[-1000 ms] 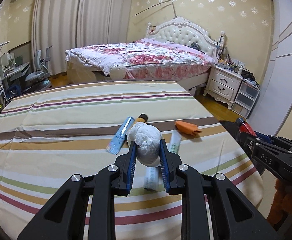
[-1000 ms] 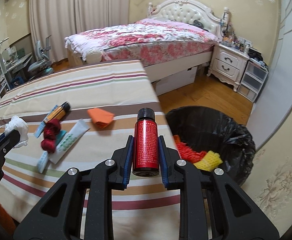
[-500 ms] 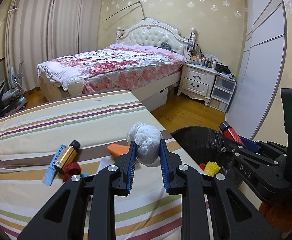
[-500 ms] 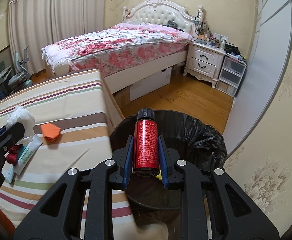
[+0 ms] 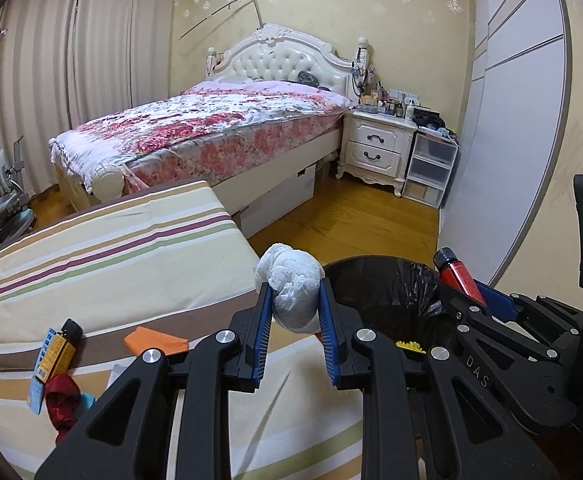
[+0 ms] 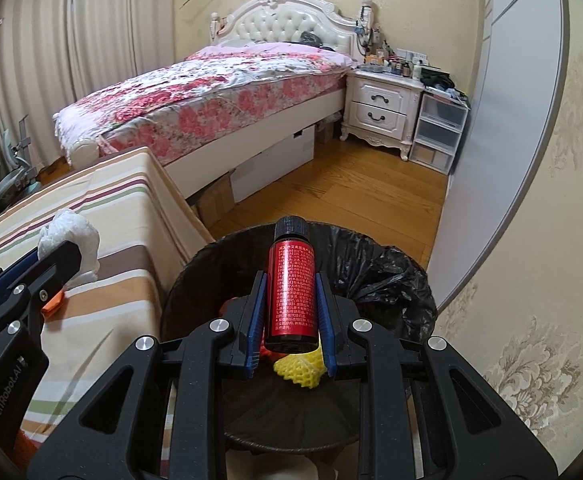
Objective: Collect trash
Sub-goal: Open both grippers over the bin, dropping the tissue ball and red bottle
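Observation:
My left gripper [image 5: 294, 292] is shut on a crumpled white tissue ball [image 5: 291, 290], held over the right edge of the striped table [image 5: 103, 248], just left of the black-lined trash bin [image 5: 375, 284]. My right gripper [image 6: 291, 284] is shut on a small red bottle with a black cap [image 6: 290, 284], held above the open trash bin [image 6: 375, 268]. Inside the bin lie a yellow foam net [image 6: 297, 368] and something orange. The right gripper with the red bottle [image 5: 457, 276] also shows at the right of the left wrist view; the tissue ball [image 6: 71, 236] shows at the left of the right wrist view.
On the striped table [image 6: 123, 216] remain an orange piece [image 5: 155, 340], a small yellow bottle with a black cap [image 5: 61, 350], a red scrap [image 5: 63, 400] and a blue wrapper. Behind are a floral bed [image 5: 219, 128], a white nightstand [image 5: 379, 148], plastic drawers [image 5: 431, 168] and wooden floor.
Both grippers have swung right, from over the table toward the trash bin, each still gripping its item. The red bottle now hangs over the bin's opening and the tissue nears its rim.

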The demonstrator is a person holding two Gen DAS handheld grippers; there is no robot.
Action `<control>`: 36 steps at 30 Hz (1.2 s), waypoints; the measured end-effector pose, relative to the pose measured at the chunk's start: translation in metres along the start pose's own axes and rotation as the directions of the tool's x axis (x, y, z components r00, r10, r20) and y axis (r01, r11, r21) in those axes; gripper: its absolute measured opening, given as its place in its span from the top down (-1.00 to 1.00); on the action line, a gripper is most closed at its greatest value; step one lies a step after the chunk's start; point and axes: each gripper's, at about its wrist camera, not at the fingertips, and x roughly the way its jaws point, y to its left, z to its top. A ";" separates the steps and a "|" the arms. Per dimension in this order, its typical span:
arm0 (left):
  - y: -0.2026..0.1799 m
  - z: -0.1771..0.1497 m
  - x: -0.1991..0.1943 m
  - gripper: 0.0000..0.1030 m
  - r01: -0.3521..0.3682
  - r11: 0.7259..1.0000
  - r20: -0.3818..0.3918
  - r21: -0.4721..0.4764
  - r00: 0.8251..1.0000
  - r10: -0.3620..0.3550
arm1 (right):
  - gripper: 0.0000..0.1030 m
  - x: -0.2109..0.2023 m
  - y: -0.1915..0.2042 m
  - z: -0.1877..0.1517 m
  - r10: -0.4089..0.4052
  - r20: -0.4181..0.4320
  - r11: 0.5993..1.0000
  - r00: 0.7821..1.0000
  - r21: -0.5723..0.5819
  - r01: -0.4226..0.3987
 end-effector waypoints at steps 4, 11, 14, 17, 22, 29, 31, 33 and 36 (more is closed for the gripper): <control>-0.010 0.006 0.014 0.54 0.010 1.000 -0.008 0.023 1.000 -0.010 | 0.55 0.009 -0.006 0.001 -0.027 -0.004 1.000 1.000 0.012 0.027; -0.019 0.008 0.034 0.54 0.016 0.999 -0.032 0.039 0.999 -0.015 | 0.55 0.023 -0.017 0.003 -0.032 -0.021 0.999 0.999 0.042 0.032; -0.020 0.007 0.041 0.54 0.019 0.999 -0.054 0.037 0.998 -0.017 | 0.55 0.027 -0.019 0.004 -0.036 -0.023 0.998 0.999 0.050 0.037; -0.022 0.009 0.044 0.54 0.022 0.999 -0.067 0.035 0.998 -0.020 | 0.55 0.030 -0.018 0.004 -0.041 -0.027 0.998 0.999 0.049 0.042; -0.023 0.008 0.046 0.41 0.014 0.999 -0.076 0.037 0.997 -0.011 | 0.27 0.030 -0.019 0.006 -0.060 -0.020 0.997 0.998 0.056 0.061; -0.018 0.009 0.044 0.02 -0.001 1.000 -0.076 0.001 0.997 0.001 | -0.01 0.028 -0.021 0.006 -0.094 -0.003 0.994 0.996 0.062 0.094; -0.016 0.009 0.042 -0.18 -0.014 1.000 -0.070 -0.004 0.997 0.014 | -0.06 0.027 -0.023 0.006 -0.101 0.000 0.993 0.995 0.063 0.100; -0.013 0.009 0.040 -0.27 -0.028 1.000 -0.062 -0.013 0.998 0.027 | -0.18 0.026 -0.023 0.006 -0.109 0.004 0.992 0.994 0.065 0.109; -0.009 0.008 0.036 -0.40 -0.062 0.998 -0.048 -0.015 0.997 0.061 | -0.42 0.023 -0.024 0.006 -0.120 0.013 0.990 0.993 0.071 0.119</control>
